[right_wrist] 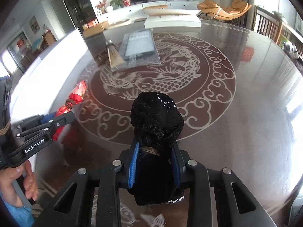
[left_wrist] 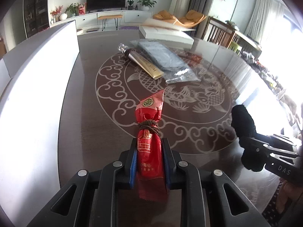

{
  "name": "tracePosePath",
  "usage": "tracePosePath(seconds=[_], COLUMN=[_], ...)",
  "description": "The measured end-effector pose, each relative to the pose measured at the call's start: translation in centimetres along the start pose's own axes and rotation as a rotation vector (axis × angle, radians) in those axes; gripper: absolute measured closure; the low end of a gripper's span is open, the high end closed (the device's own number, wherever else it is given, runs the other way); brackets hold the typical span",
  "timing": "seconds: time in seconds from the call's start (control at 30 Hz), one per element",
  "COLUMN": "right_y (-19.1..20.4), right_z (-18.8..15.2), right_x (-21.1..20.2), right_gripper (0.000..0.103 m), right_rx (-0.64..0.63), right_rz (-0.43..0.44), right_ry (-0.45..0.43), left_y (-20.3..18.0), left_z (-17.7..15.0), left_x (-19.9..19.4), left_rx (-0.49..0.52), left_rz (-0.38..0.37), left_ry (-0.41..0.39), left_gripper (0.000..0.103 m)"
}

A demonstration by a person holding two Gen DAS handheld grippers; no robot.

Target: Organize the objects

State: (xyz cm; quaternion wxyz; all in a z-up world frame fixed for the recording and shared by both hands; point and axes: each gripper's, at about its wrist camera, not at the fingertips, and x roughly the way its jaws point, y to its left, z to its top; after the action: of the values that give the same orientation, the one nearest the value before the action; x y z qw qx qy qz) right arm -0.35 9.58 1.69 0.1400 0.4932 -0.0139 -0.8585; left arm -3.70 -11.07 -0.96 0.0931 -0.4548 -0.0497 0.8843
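Both tools loaded above table (left_wrist: 208, 141)

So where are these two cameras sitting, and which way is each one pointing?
Left wrist: on the left gripper, looking forward over the table at its red packet; the right gripper enters at right.
Right wrist: on the right gripper, looking forward at its black velvet pouch; the left gripper and the person's hand show at left.
Shared: the gold tube, clear-bagged item, white box and television.
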Motion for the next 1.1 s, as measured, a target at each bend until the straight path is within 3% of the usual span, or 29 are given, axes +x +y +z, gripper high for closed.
tracePosePath(seconds=[0.17, 0.27, 0.4, 0.5, 0.57, 0.6, 0.63, 0.67, 0.7, 0.8, 0.9, 0.93, 1.0, 1.03, 1.1], right_y=[2.9, 7.0, 14.9, 21.4, 25.4, 27.0, 28.3, 29.4, 29.8, 28.2, 24.5, 22.7, 18.5, 16.3, 12.2], right_z=[0.8, 2.5, 4.1, 4.2, 3.6, 3.2, 2.8, 2.4, 2.1, 1.6, 1.6, 1.8, 1.5, 1.1, 0.8], right_x=[-5.1, -8.5, -10.7, -10.0, -8.6, -7.7, -6.5, -5.2, -4.0, -4.0, -6.1, -6.4, -6.8, -6.3, -4.4], right_gripper=[0.072, 0.072, 0.072, 0.072, 0.07, 0.068, 0.053, 0.035, 0.031, 0.03, 0.01, 0.001, 0.0, 0.0, 0.0], right_rx=[-0.006, -0.052, -0.142, -0.225, -0.277, -0.296, -0.314, -0.33, -0.335, -0.31, -0.302, -0.298, -0.278, -0.263, -0.226], right_rz=[0.094, 0.202, 0.392, 0.51, 0.558, 0.572, 0.583, 0.595, 0.603, 0.594, 0.53, 0.477, 0.338, 0.245, 0.089], right_ry=[-0.08, -0.133, -0.146, -0.094, -0.05, -0.029, 0.004, 0.053, 0.089, 0.039, -0.11, -0.166, -0.259, -0.277, -0.243], left_y=[-0.2, 1.2, 6.4, 11.6, 14.7, 16.0, 17.2, 18.0, 18.6, 18.2, 15.5, 14.2, 10.6, 9.0, 4.4], left_z=[-0.1, 0.3, -0.2, -1.8, -3.2, -3.8, -4.5, -5.2, -5.8, -6.4, -5.2, -4.7, -3.7, -3.1, -2.3], left_x=[-6.7, -12.3, -18.0, -19.6, -19.4, -19.3, -19.1, -19.0, -19.1, -19.4, -19.0, -19.0, -18.9, -18.6, -18.4], left_rx=[-0.068, -0.071, -0.113, -0.191, -0.246, -0.272, -0.302, -0.333, -0.363, -0.383, -0.313, -0.281, -0.205, -0.17, -0.085], left_rz=[-0.144, -0.148, -0.005, 0.135, 0.267, 0.325, 0.374, 0.404, 0.417, 0.409, 0.372, 0.345, 0.252, 0.202, 0.08], left_ry=[-0.087, -0.172, -0.23, -0.199, -0.14, -0.111, -0.086, -0.072, -0.073, -0.129, -0.182, -0.2, -0.242, -0.258, -0.284], left_gripper=[0.08, 0.08, 0.08, 0.08, 0.078, 0.072, 0.064, 0.043, 0.026, 0.02, 0.02, 0.02, 0.02, 0.019, 0.006])
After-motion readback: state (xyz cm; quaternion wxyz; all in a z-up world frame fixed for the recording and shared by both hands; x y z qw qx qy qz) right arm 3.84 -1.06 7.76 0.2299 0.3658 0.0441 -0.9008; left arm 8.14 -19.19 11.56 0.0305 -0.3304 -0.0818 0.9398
